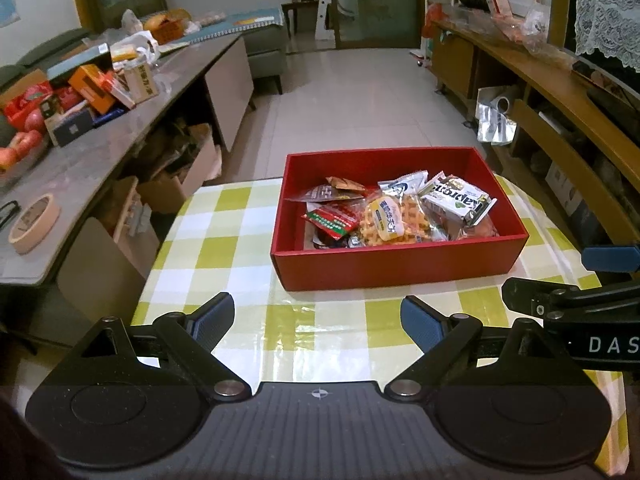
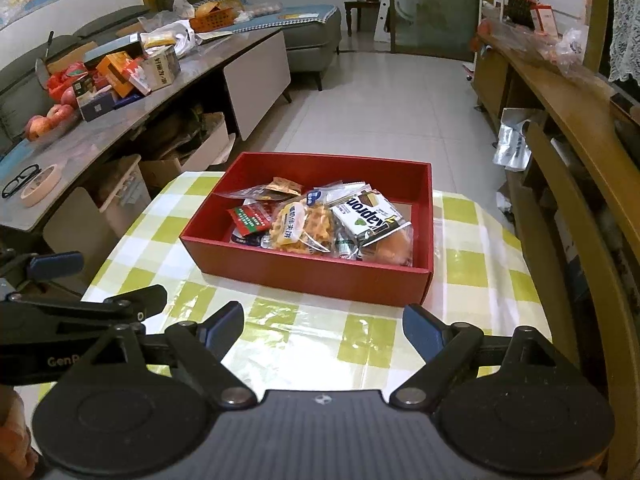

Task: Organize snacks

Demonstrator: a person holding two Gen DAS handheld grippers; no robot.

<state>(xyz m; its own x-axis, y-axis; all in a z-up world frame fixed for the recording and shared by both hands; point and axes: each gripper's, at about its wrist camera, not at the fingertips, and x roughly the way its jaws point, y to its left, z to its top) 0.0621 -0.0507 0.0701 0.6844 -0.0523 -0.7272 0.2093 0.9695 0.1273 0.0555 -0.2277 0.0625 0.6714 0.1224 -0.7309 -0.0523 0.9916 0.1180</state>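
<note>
Box (image 1: 396, 268): on the tabletop (image 1: 224, 240), toward its far edge.
Snack packets (image 1: 396, 212): heaped inside the box, mostly toward its right and near side.
Left tongs (image 1: 318, 322): before the box, over the tabletop's near part.
Right tongs (image 2: 323, 326): beside the left tongs, on their right.
Tape roll (image 1: 34, 224): on the side counter (image 1: 100, 152), left of the tabletop.

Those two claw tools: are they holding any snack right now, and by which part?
Nothing is held. The left gripper and right gripper both stand open above the checked tablecloth; the snack packets lie in the red box.
</note>
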